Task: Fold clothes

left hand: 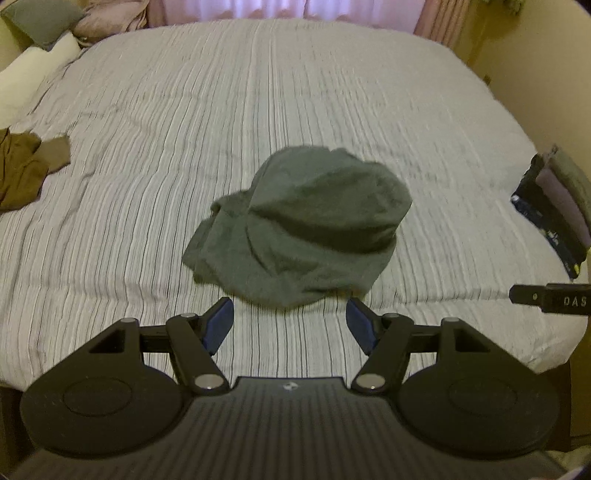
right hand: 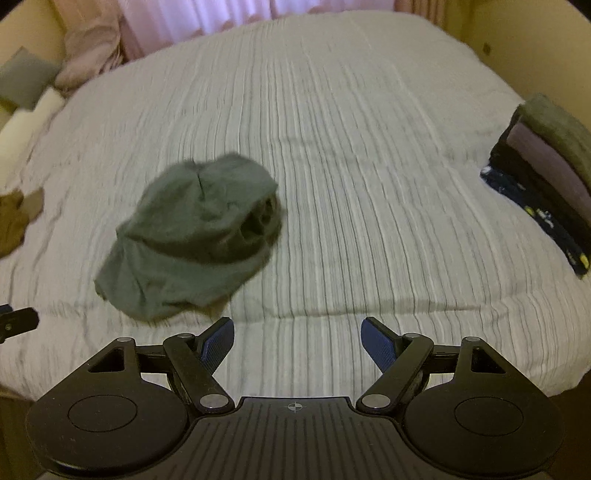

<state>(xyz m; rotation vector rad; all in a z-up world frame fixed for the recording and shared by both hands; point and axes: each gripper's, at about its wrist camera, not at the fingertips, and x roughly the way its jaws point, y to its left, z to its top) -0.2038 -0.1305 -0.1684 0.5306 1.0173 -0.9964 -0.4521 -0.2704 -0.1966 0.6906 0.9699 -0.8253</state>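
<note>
A striped bedspread (left hand: 295, 92) is covering the bed; curtains (left hand: 277, 9) are hanging at the far side. One crumpled green garment (left hand: 295, 225) is lying near the near edge, its long axis undefined. One brown garment (left hand: 22, 166) is lying left; one folded stack (right hand: 546, 177) is sitting right. The left gripper (left hand: 290, 321) and right gripper (right hand: 297, 341) are hovering spread, empty.

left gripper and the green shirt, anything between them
Nothing: only bare striped bedspread between the open left gripper and the green shirt, in the left wrist view.
</note>
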